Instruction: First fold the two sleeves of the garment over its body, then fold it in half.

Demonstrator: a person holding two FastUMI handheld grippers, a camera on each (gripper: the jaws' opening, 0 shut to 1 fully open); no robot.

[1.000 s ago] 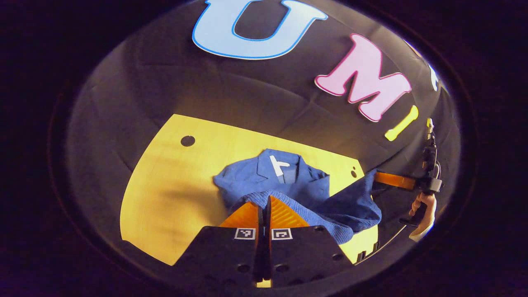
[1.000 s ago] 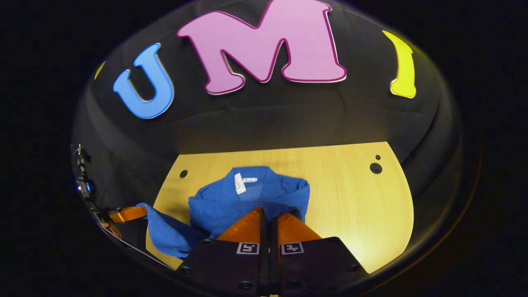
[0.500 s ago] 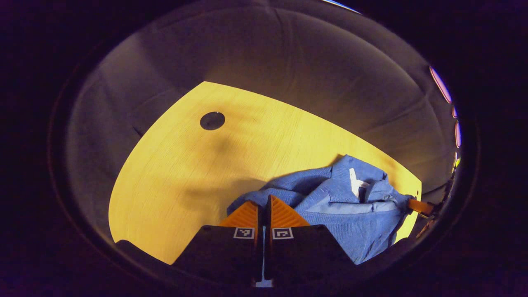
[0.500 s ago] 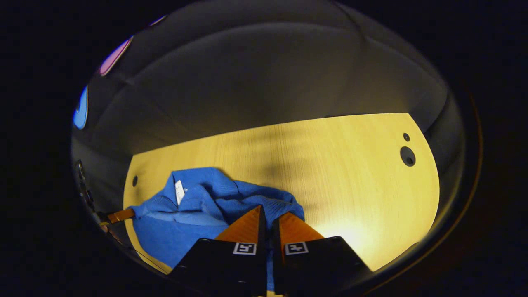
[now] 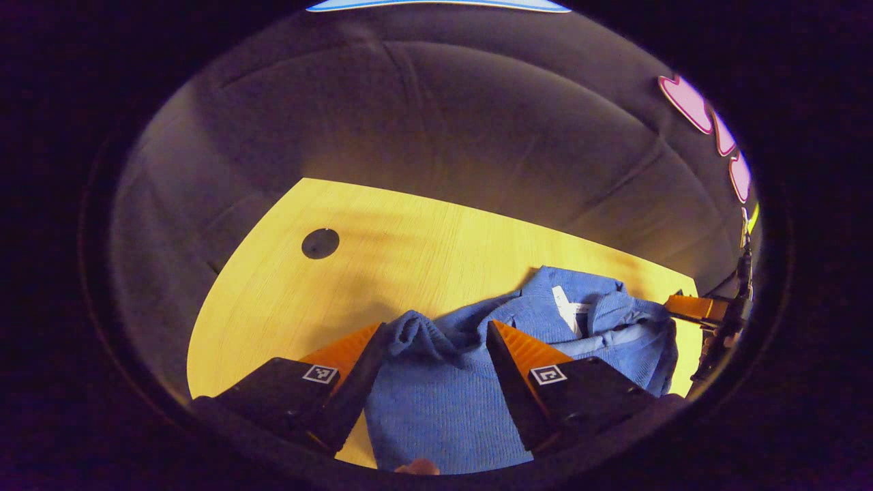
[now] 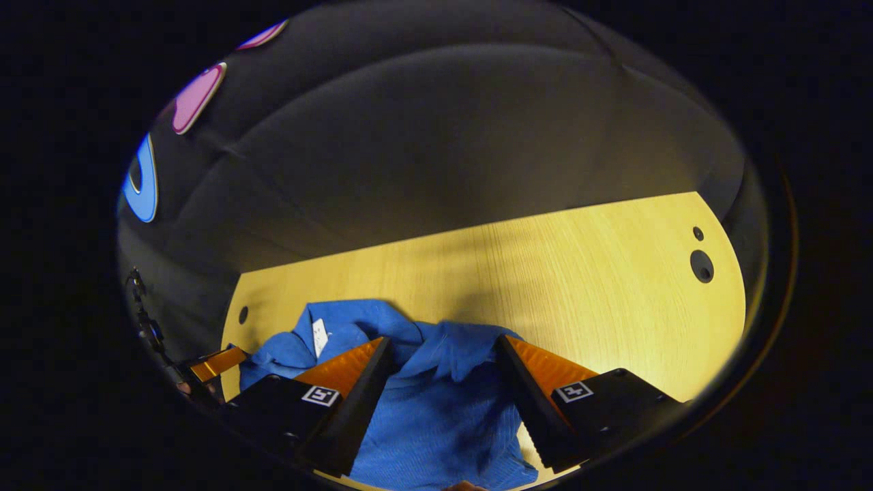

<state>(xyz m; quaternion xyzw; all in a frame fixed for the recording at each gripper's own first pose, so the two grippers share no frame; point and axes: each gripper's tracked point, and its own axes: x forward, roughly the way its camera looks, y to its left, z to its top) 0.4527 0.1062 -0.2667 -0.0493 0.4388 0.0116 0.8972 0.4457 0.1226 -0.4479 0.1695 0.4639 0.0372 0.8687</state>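
Both pairs of fingers are spread wide and grasp nothing: the left gripper (image 5: 434, 341) and the right gripper (image 6: 443, 354) each straddle one blue ribbed-knit garment (image 5: 436, 402). It lies rumpled on the smooth, pale wooden worktop (image 5: 382, 252), with a white tag (image 5: 563, 308) at its collar. The worktop has a rounded edge and a round dark hole (image 5: 320, 243).
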